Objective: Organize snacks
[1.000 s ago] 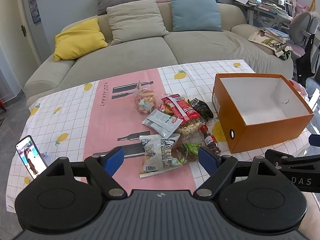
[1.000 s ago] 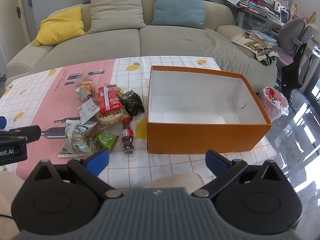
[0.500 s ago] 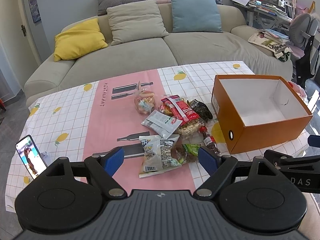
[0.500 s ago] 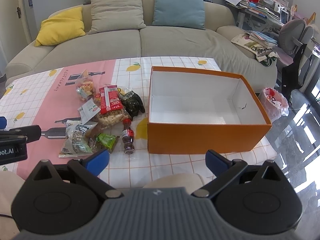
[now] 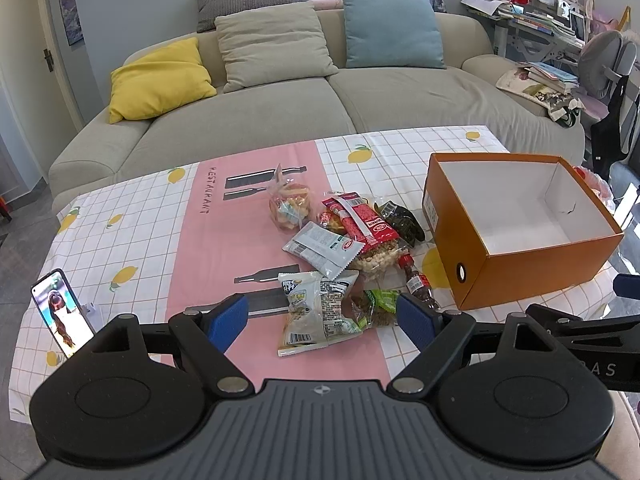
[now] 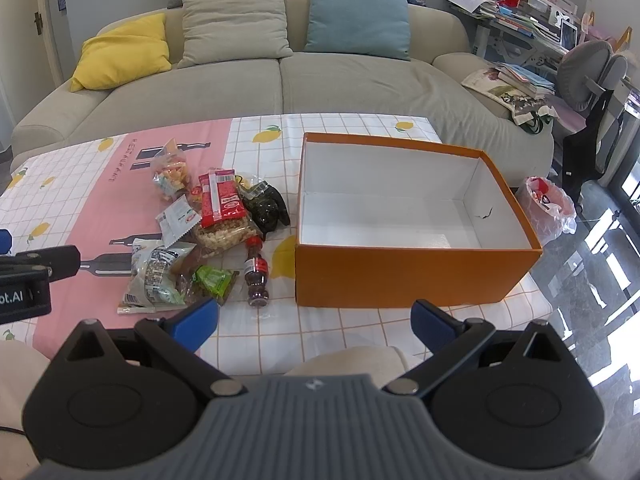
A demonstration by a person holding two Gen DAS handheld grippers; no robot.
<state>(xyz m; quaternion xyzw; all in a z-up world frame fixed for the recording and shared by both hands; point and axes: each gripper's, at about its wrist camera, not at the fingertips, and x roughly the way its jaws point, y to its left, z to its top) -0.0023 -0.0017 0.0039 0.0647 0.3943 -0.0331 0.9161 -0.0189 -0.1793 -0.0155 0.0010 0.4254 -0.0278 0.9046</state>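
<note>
- The snack pile (image 5: 340, 248) lies on the table (image 5: 140, 232) just ahead of the left tool (image 5: 322, 320); a white packet (image 5: 316, 312) sits nearest, between its spread fingers.
- A small cola bottle (image 6: 256, 276) lies ahead-left of the right tool (image 6: 314, 320), whose fingers stand wide apart, gripping nothing.
- The orange box (image 6: 400, 276), open and white inside, stands straight ahead of the right tool.
- A phone (image 5: 62, 312) is propped far left of the left tool.
</note>
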